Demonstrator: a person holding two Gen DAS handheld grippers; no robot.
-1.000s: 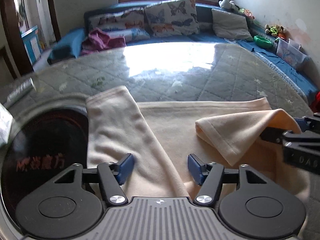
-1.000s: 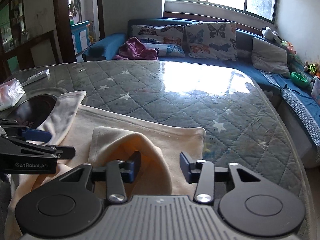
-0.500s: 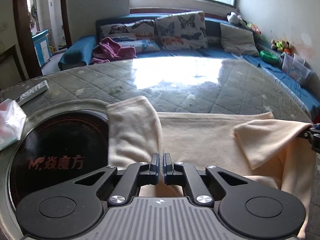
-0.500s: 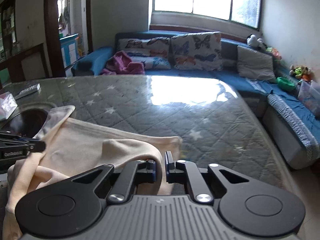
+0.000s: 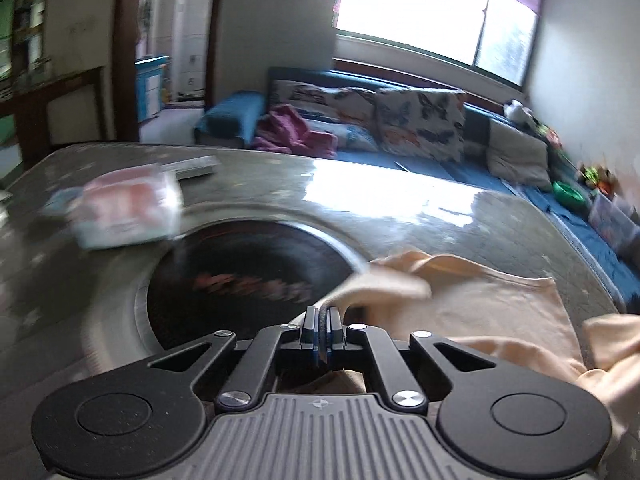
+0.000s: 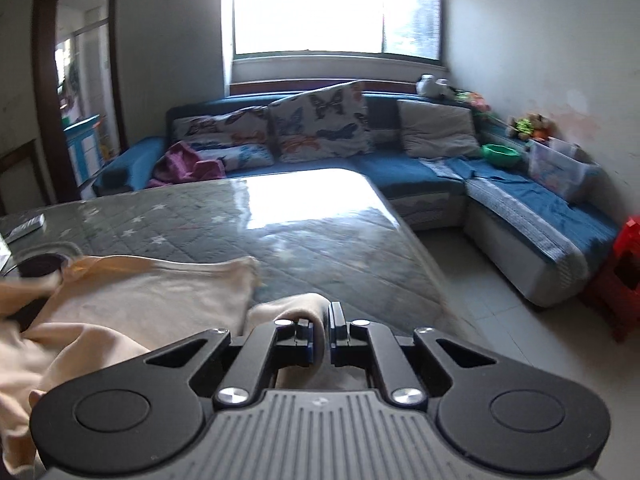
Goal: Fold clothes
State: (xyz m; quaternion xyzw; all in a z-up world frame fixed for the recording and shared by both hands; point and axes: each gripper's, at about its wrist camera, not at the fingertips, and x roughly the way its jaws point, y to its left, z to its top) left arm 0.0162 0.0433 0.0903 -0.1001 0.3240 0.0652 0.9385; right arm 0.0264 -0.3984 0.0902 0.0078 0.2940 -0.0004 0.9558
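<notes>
Two claws are being kept clamped on the cream garment: the left claw and right claw each pinching a fold. Its long axis is being stretched sideways across the counter, edges now lifted off the surface where earlier both claws were gaping.

Blown-out window backlight, motion blur, fisheye.

Left gripper angled downward, jaws pinched together, right gripper likewise tilted down and clamped
</notes>
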